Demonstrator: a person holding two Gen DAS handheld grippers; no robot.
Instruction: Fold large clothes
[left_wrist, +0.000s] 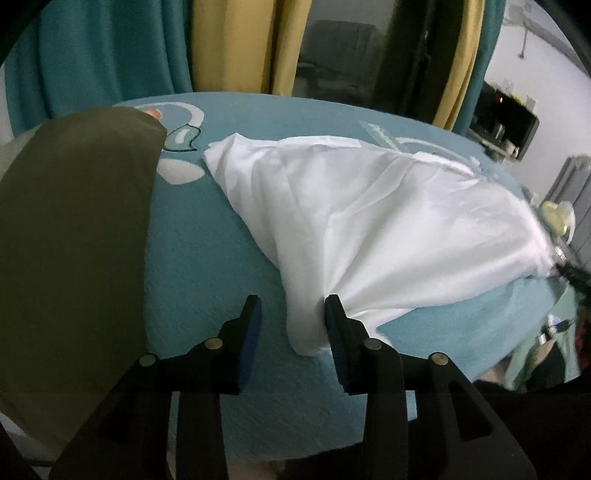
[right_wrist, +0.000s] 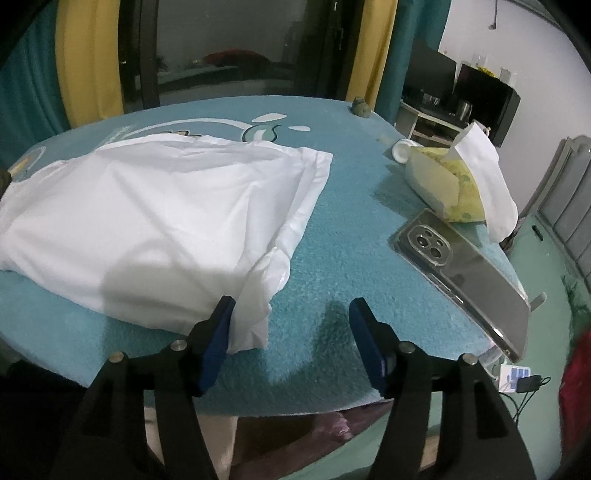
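White garment (right_wrist: 147, 221) lies part-folded on a teal-covered table (right_wrist: 332, 258), thin, soft and light, likely to slide and crease; its near corners look the best places to pinch. Left gripper (left_wrist: 293, 332) and right gripper (right_wrist: 291, 332) stand open, cloth corners between the fingers but unclamped. No writing or brand is legible.

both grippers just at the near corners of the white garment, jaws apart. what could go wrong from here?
1. The left gripper has a corner of the white garment lying between its open pads and against one of them; pulling away could drag it and undo the fold.
2. Same at the right gripper: cloth touches its left pad.
3. A phone and tissue pack sit near the table edge; a wide rightward swing might knock them off.
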